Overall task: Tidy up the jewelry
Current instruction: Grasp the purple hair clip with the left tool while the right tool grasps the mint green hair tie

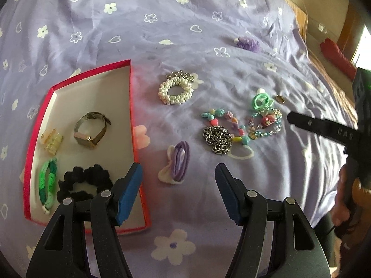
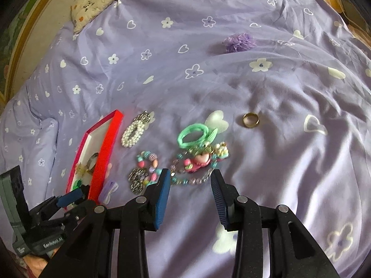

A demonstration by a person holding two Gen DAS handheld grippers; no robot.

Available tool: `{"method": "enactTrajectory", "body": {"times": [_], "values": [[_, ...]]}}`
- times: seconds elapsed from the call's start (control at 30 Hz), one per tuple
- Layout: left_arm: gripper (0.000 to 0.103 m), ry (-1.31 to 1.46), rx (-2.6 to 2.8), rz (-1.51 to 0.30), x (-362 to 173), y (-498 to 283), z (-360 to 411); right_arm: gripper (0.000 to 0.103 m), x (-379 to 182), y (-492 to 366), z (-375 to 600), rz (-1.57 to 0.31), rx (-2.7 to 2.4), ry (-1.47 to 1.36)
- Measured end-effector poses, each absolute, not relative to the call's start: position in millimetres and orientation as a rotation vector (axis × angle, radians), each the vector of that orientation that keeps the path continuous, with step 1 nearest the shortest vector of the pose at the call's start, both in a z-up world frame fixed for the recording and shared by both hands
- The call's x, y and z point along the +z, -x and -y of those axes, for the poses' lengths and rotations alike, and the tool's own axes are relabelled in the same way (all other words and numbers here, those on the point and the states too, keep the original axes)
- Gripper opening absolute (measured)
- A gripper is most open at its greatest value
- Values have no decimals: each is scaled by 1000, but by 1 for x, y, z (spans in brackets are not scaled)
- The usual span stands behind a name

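Left wrist view: looking steeply down, close above the bed [image 1: 208,34] beside the red box [image 1: 132,106]. Right wrist view: looking down from the right. Both are sharing box, pearl bracelet [image 2: 132,134], bead pile.

Each claw [image 1: 178,176] is black plastic with blue ribbed pads [image 2: 163,192] and silver rivets; the left claw [image 2: 69,197] carries white "GenRobot.AI" lettering.

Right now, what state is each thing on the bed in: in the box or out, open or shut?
Red box: open, no lid on.
Watch: in the box.
Black scrunchie: in the box.
Pearl bracelet: out, on the sheet.
Gold ring: out, lying alone.
Left gripper: jaws open, empty.
Right gripper: jaws open, empty.
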State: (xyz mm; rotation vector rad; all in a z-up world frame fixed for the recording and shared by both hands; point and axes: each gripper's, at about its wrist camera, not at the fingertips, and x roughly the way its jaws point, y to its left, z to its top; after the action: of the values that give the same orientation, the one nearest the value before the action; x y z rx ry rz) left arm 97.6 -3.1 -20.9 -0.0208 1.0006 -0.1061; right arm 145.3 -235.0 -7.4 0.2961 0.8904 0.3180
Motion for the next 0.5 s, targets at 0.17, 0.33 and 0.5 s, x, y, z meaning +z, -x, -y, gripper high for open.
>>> {"method": "enactTrajectory", "body": {"times": [0.17, 0.33, 0.5], "values": [[61, -3, -100, -1018, -30, -109, 4, 39, -9, -169, 235, -891, 298, -280], [34, -10, -124, -1031, -37, -116, 6, 38, -16, -196, 230, -919, 276, -247], [6, 7, -156, -1046, -44, -119, 6, 16, -31, -211, 224, -959, 273, -221]]}}
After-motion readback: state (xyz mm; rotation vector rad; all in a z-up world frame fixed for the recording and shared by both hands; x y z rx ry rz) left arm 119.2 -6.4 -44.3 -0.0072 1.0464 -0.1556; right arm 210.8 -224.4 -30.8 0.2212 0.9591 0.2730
